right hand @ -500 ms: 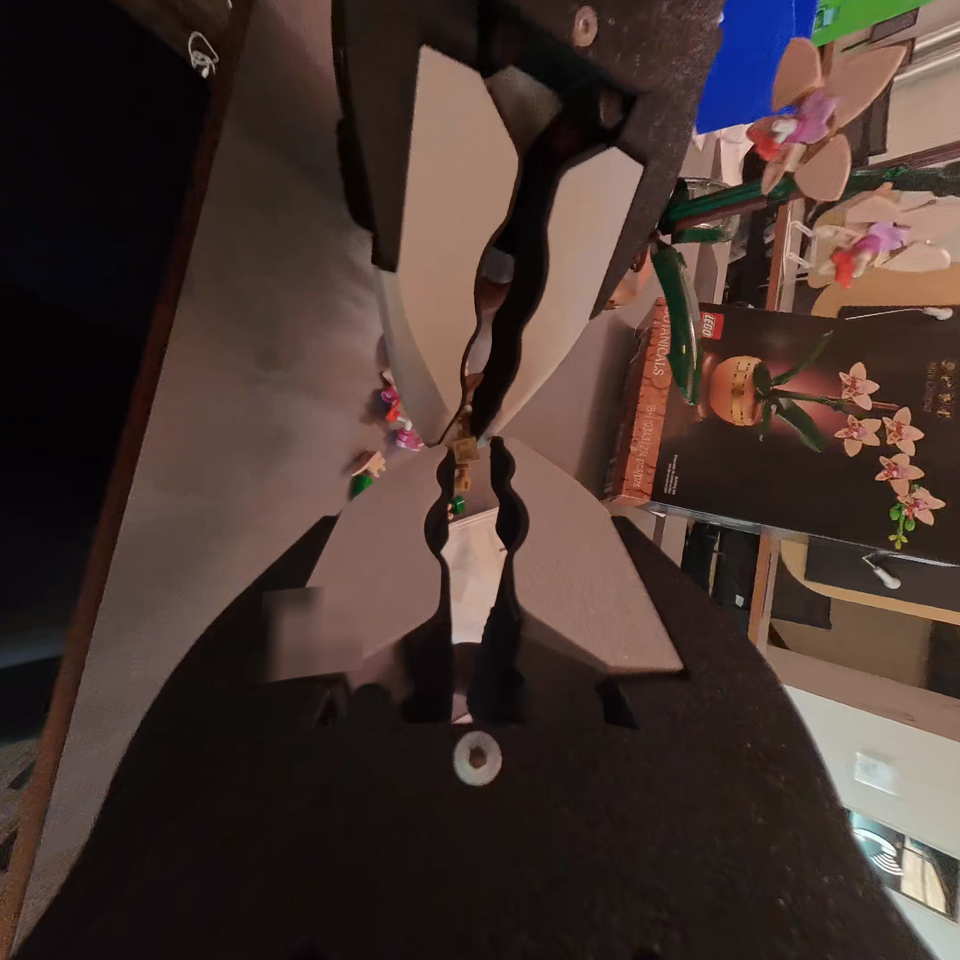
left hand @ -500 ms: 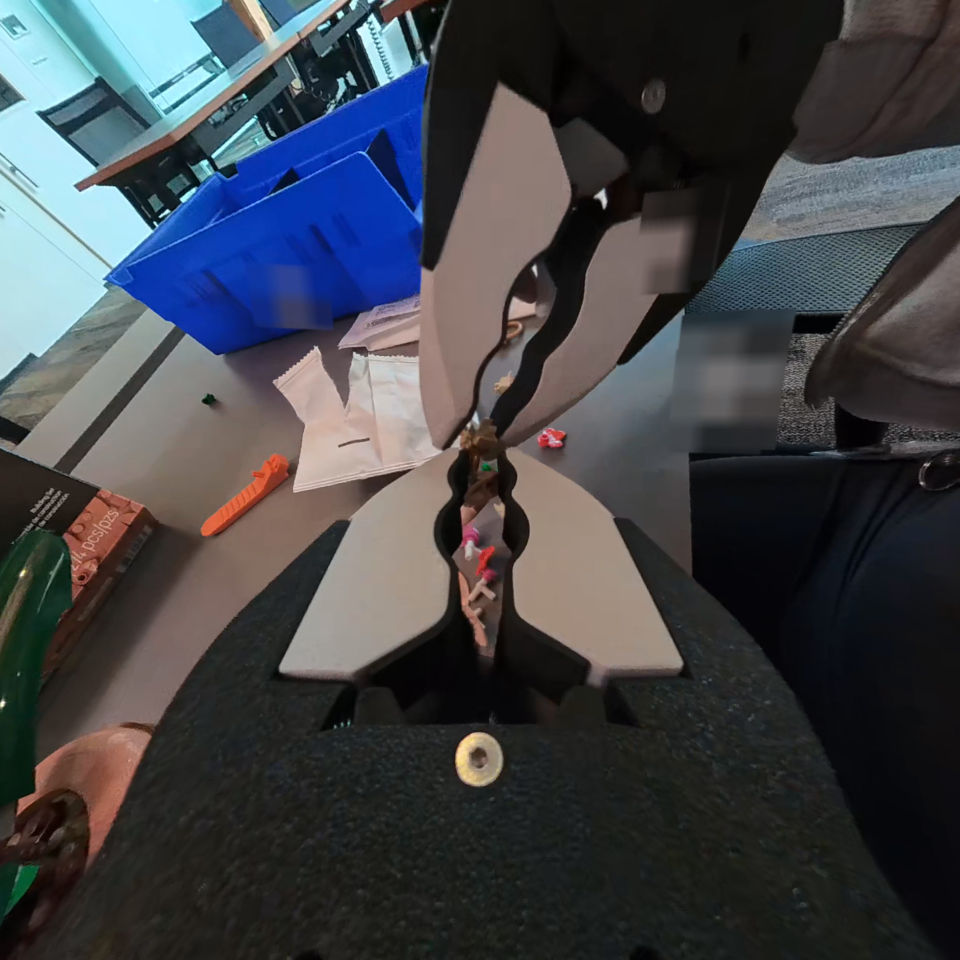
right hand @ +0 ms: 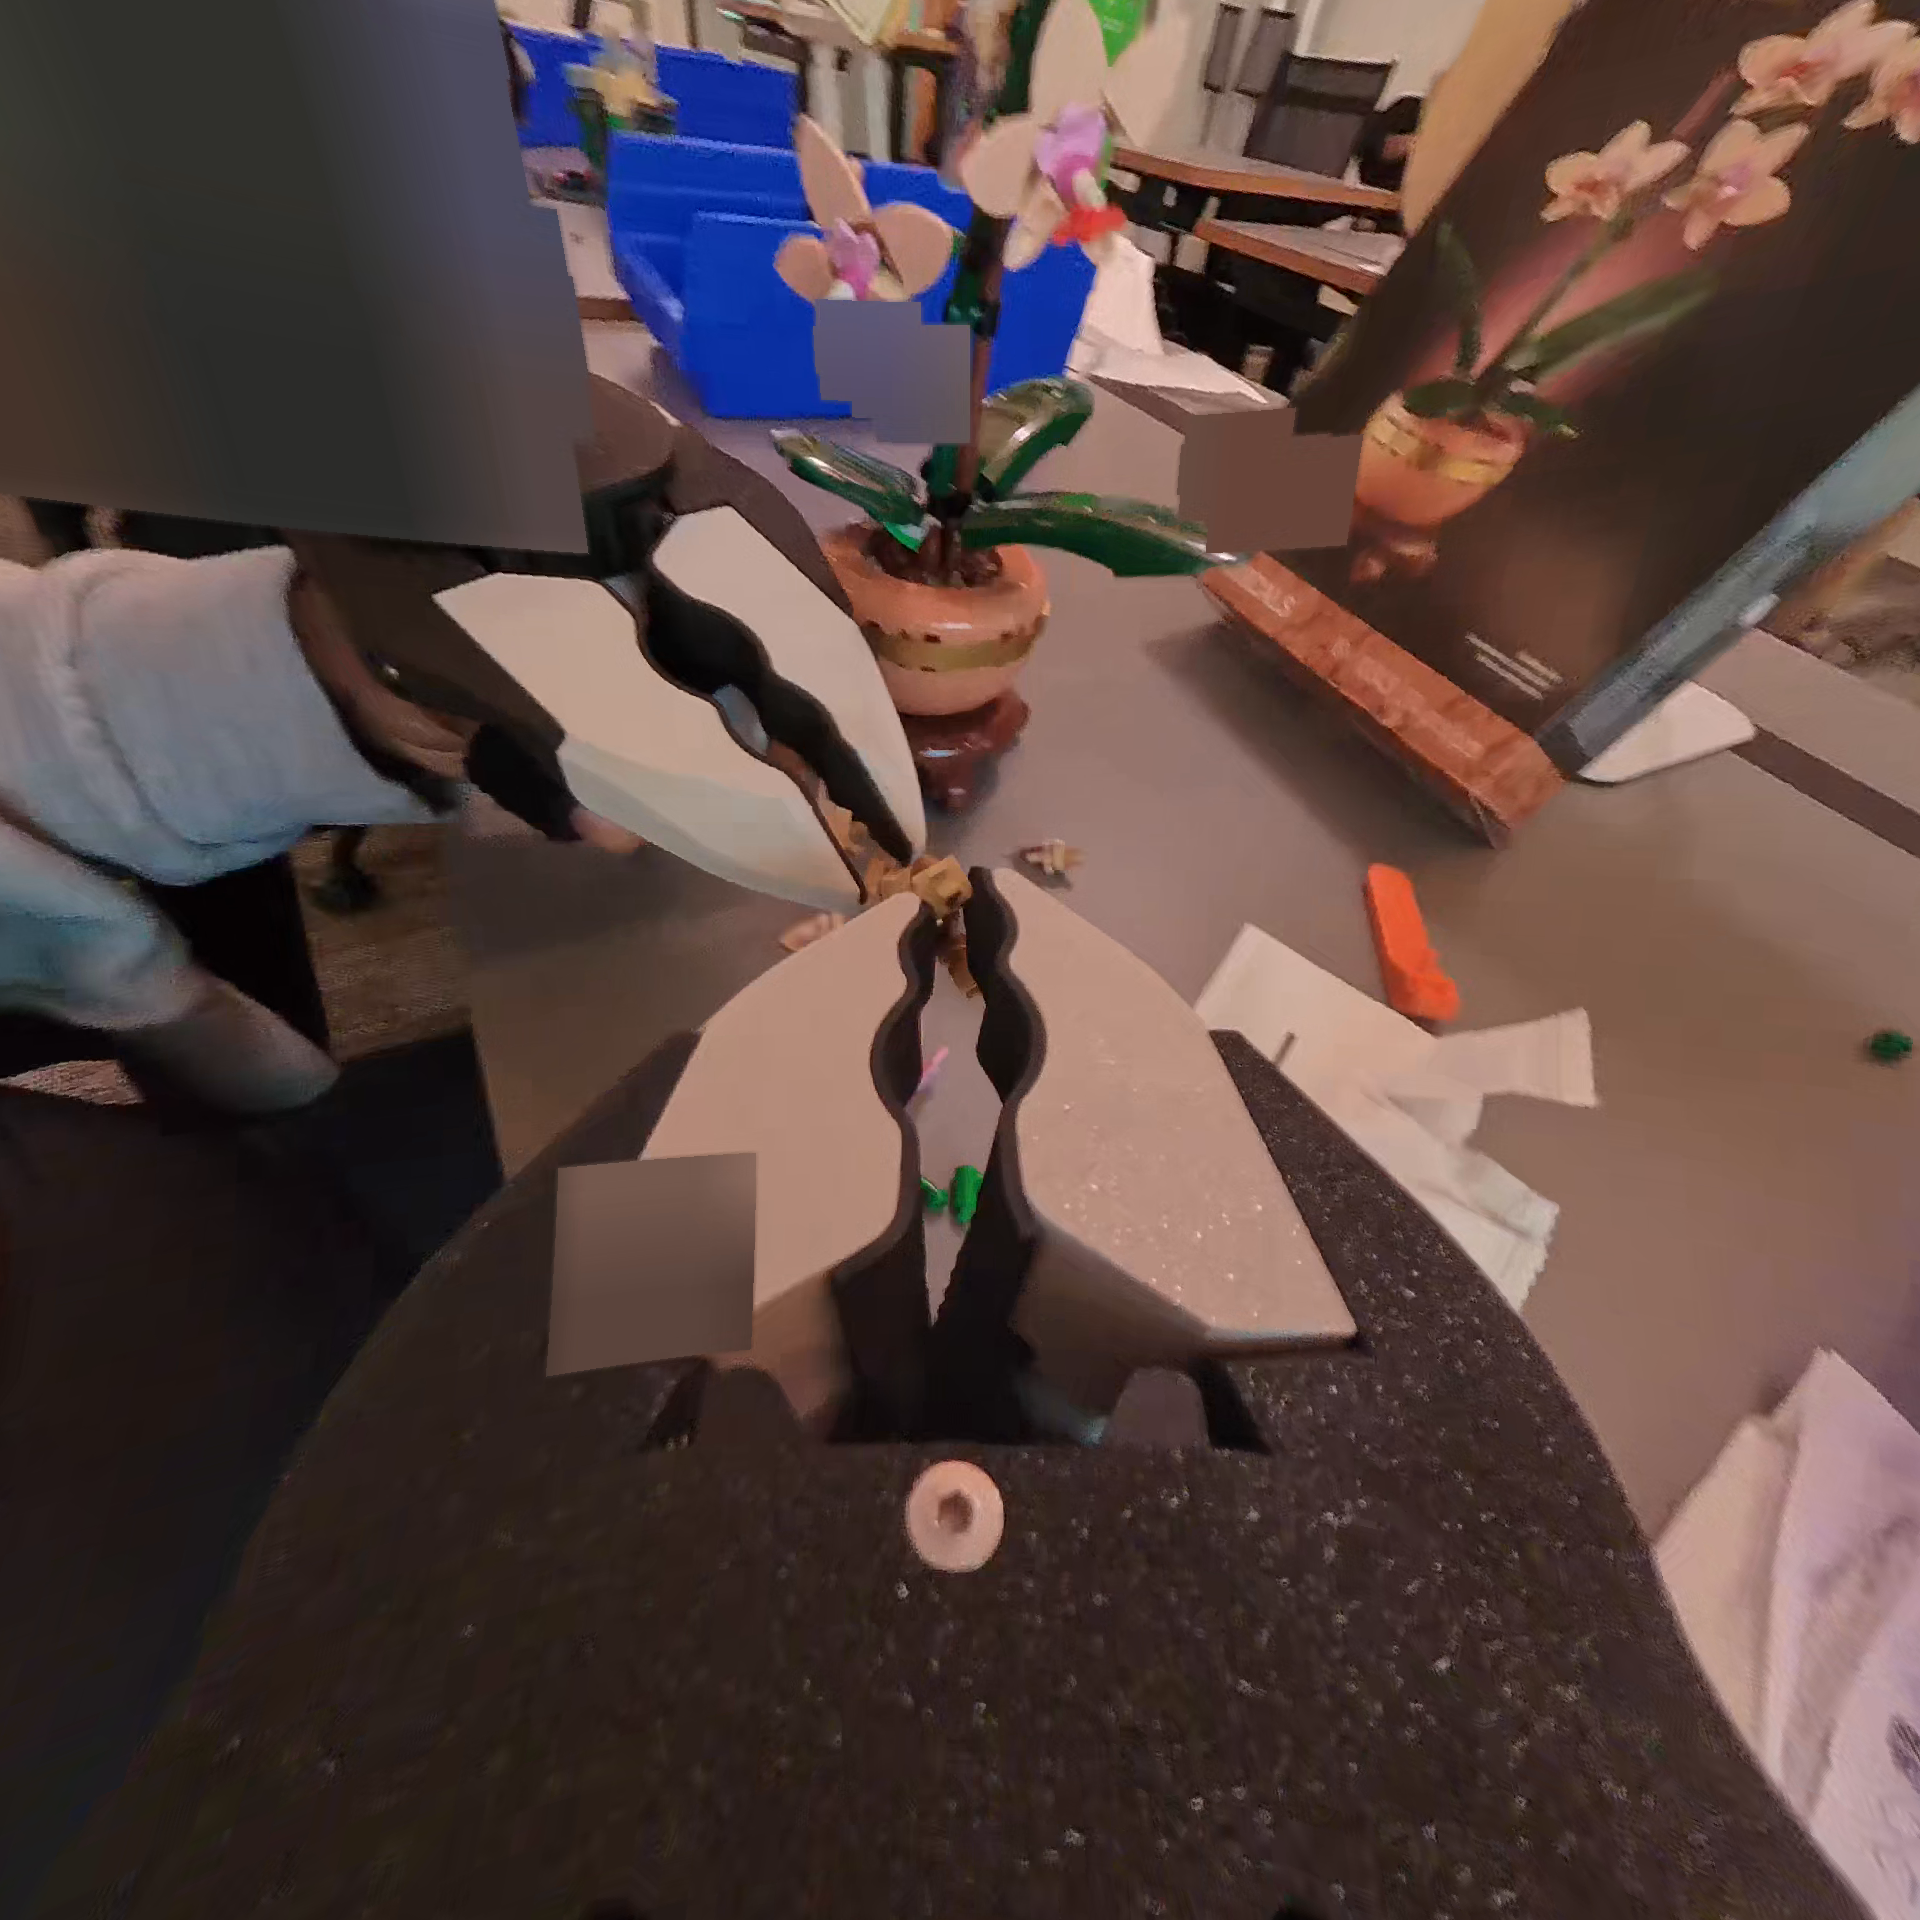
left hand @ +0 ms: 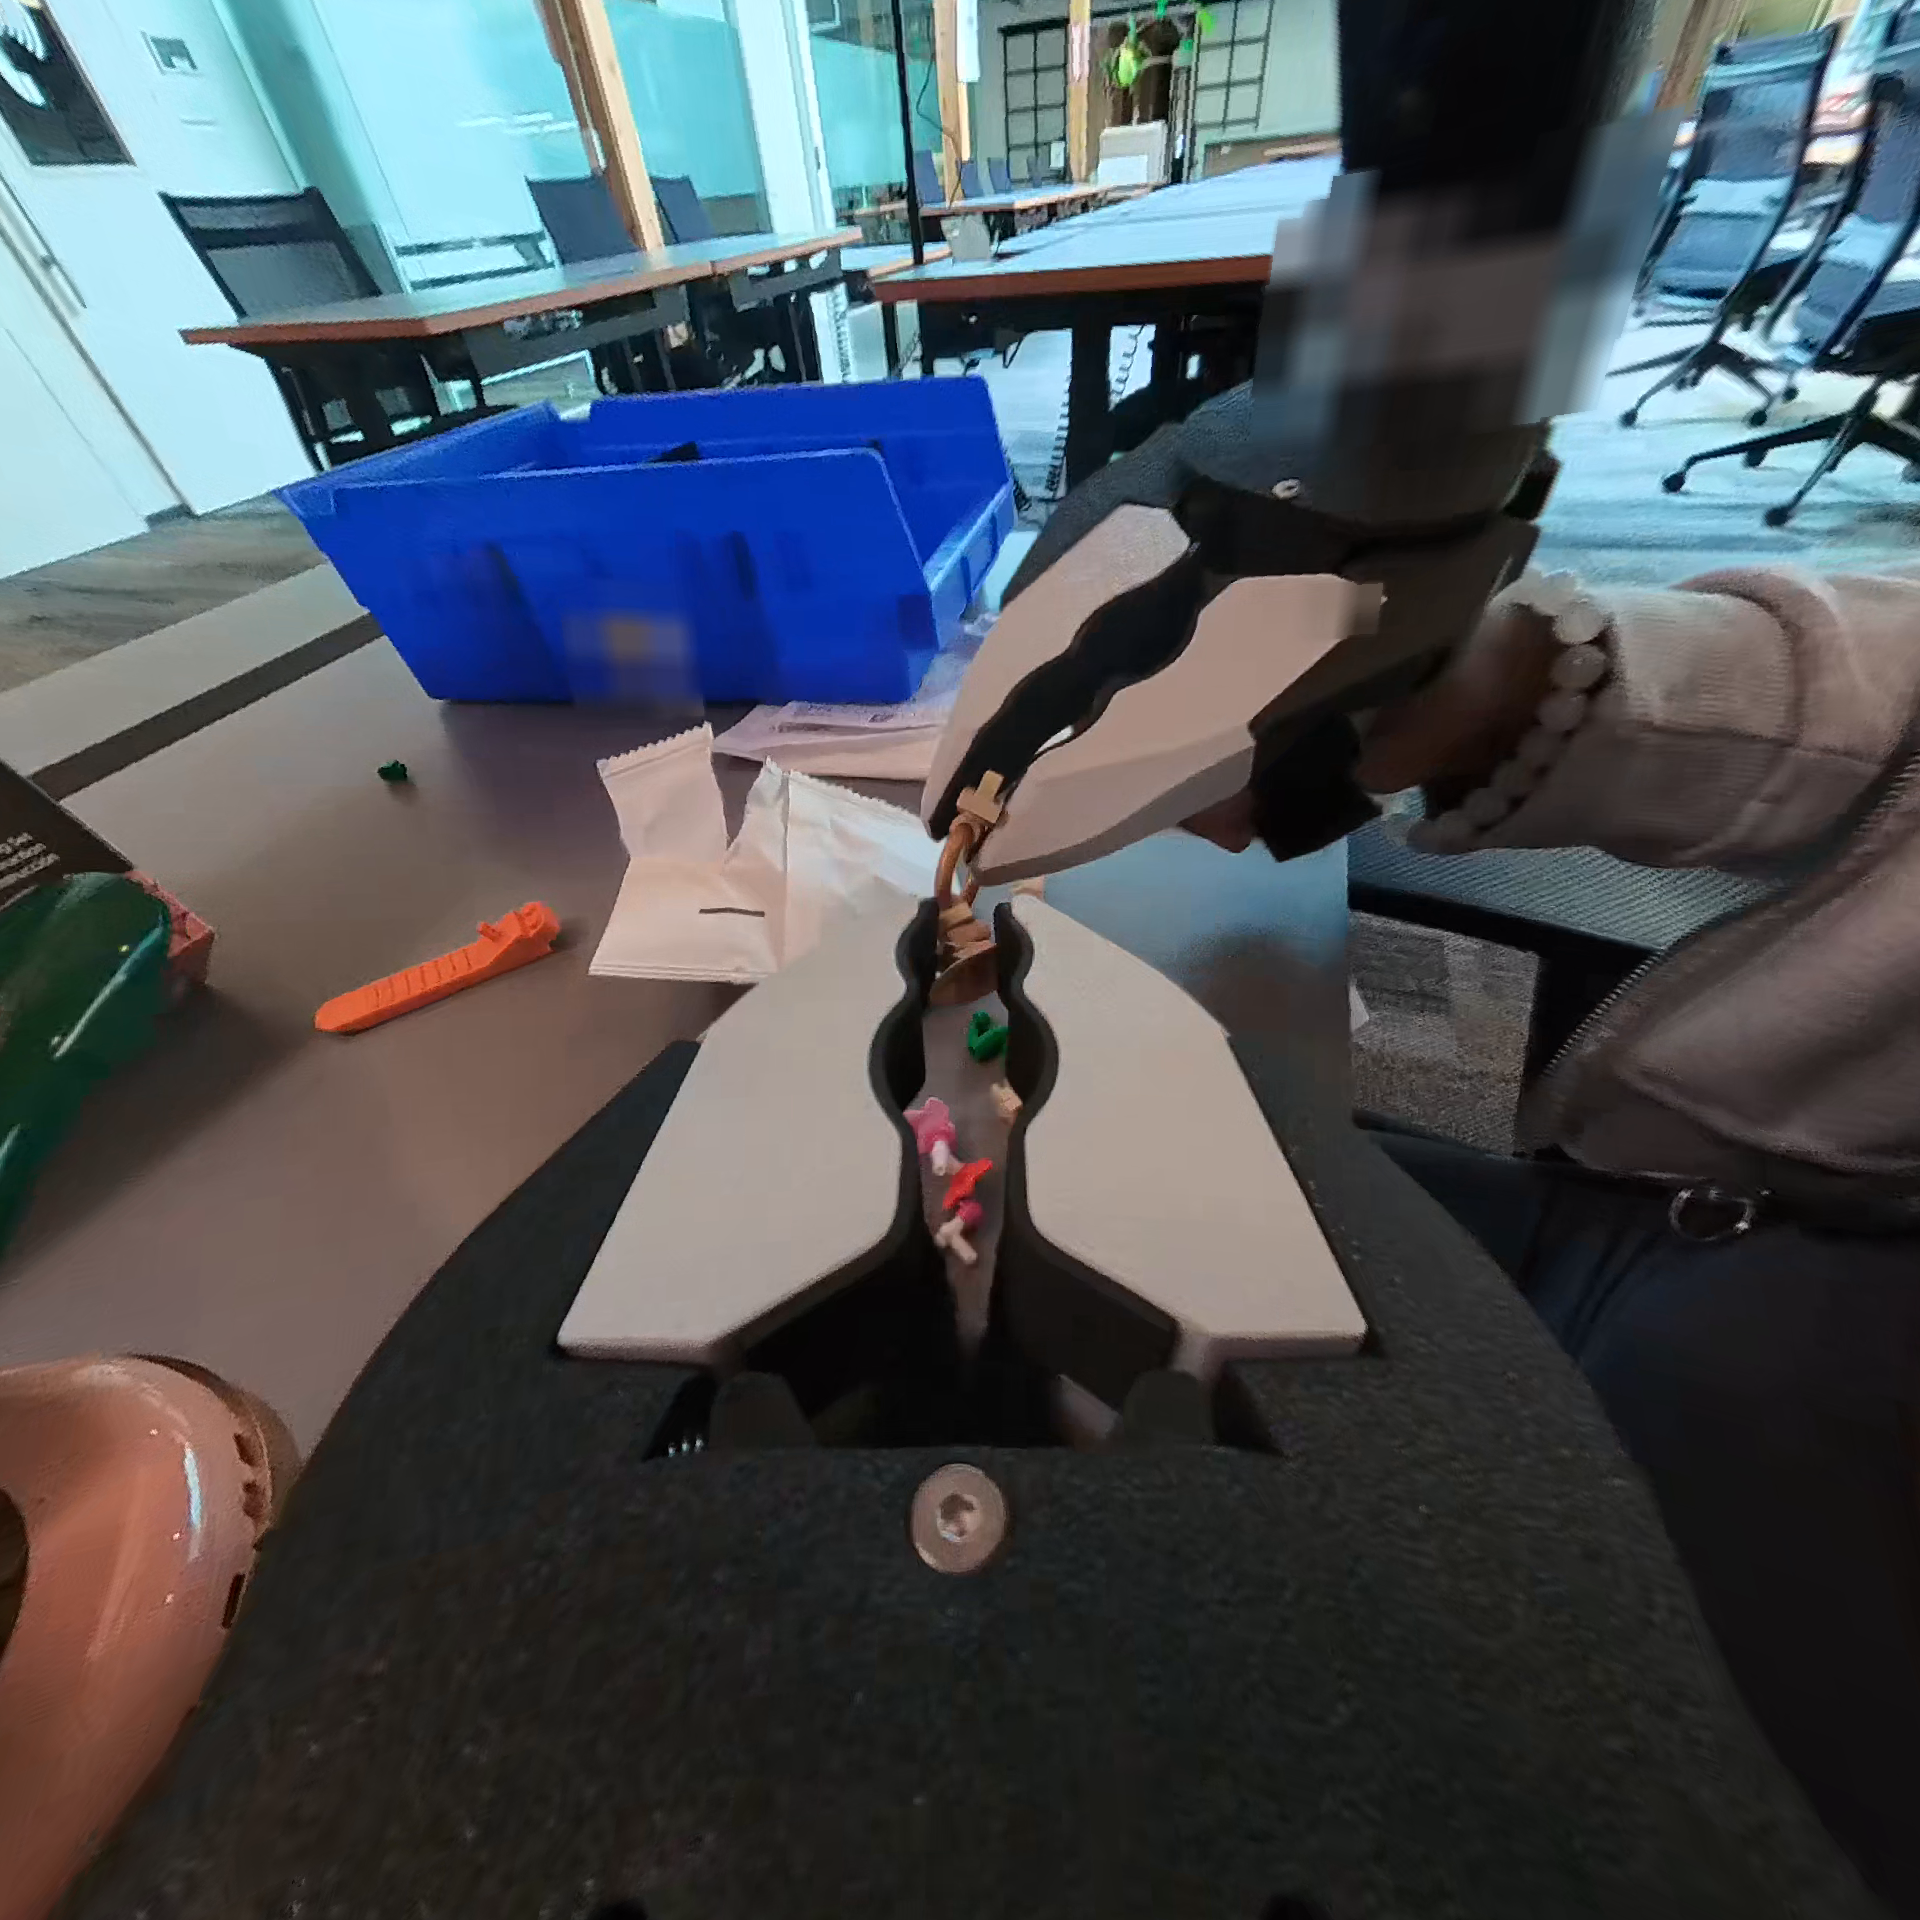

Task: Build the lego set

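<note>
Left gripper (left hand: 961,940): textured black body, pale grey wavy-edged jaws, silver screw.
Right gripper (right hand: 951,914): same build.
Sleeve (left hand: 1745,696): pale pinkish-grey knit.
Wrist: white beaded bracelet (left hand: 1538,717), black fingerless glove (left hand: 1314,779).

Blue bin (left hand: 665,561); orange separator tool (left hand: 436,968); white bags (left hand: 717,862); grey table (left hand: 312,852). Peach pot (right hand: 940,634) banded gold, dark green leaves (right hand: 1081,525), pink-centred cream blooms (right hand: 862,234). Tan piece (right hand: 940,881), green bits (right hand: 951,1193).

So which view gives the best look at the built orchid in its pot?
The right wrist view: the orchid model stands whole on the table, pot, green leaves, stem and blooms. The left wrist view catches only the pot's edge and a leaf at its left border.
</note>
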The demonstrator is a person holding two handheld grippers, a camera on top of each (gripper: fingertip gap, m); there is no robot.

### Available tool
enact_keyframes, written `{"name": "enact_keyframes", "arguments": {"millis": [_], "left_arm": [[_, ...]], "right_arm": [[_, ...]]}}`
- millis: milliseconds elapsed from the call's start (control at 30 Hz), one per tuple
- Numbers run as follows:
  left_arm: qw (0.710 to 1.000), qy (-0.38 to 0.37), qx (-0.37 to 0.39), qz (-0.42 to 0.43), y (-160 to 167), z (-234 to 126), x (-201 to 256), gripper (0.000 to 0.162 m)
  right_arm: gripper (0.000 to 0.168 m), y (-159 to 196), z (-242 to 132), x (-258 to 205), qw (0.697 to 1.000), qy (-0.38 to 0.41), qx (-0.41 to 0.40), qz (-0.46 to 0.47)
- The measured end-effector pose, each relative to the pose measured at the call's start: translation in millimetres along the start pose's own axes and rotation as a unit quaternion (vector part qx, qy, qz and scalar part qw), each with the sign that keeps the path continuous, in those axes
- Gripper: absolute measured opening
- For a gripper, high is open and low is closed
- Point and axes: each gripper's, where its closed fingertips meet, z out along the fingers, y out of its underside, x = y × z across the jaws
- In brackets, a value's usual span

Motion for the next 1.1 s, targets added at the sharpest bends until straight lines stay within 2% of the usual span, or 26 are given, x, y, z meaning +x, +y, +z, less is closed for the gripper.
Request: {"name": "enact_keyframes", "arguments": {"millis": [133,267,300,333,500,667,733,867,1033,1100], "left_arm": [[0.995,-0.057,-0.061,0.055,14.6,0.6,-14.2,0.010],[0.991,-0.056,-0.085,0.081,25.8,9.1,-9.8,0.011],[0.990,-0.060,-0.094,0.082,28.4,10.5,-11.0,0.023],[0.990,-0.066,-0.095,0.086,28.4,11.0,-12.6,0.027],[0.990,-0.072,-0.066,0.098,20.8,9.7,-14.0,0.029],[0.989,-0.050,-0.047,0.129,15.2,11.4,-3.9,0.025],[0.989,-0.046,-0.040,0.134,12.2,10.6,-1.1,0.013],[0.991,-0.043,-0.064,0.112,16.3,8.7,-2.3,0.010],[0.982,-0.110,-0.128,0.086,32.2,8.3,-23.0,0.008],[0.981,-0.128,-0.131,0.067,33.8,6.6,-29.4,0.005]], "right_arm": [[0.005,4.3,-11.3,14.2,0.998,0.023,0.013,0.051],[0.005,8.4,-16.1,16.3,0.997,0.019,0.005,0.075],[0.005,8.9,-16.2,17.0,0.997,0.022,0.006,0.079],[0.005,9.0,-16.1,17.2,0.996,0.023,0.008,0.084],[0.005,10.8,-13.7,15.9,0.997,0.029,0.000,0.066],[0.005,8.2,-7.0,4.2,1.000,0.007,-0.012,-0.001],[0.005,10.3,-4.3,3.1,0.999,0.011,-0.029,-0.028],[0.005,10.7,0.2,1.6,0.998,0.019,-0.031,-0.042],[0.005,21.7,17.6,11.5,0.994,0.091,-0.037,-0.037],[0.005,21.7,22.8,15.7,0.989,0.129,-0.044,-0.054]]}}
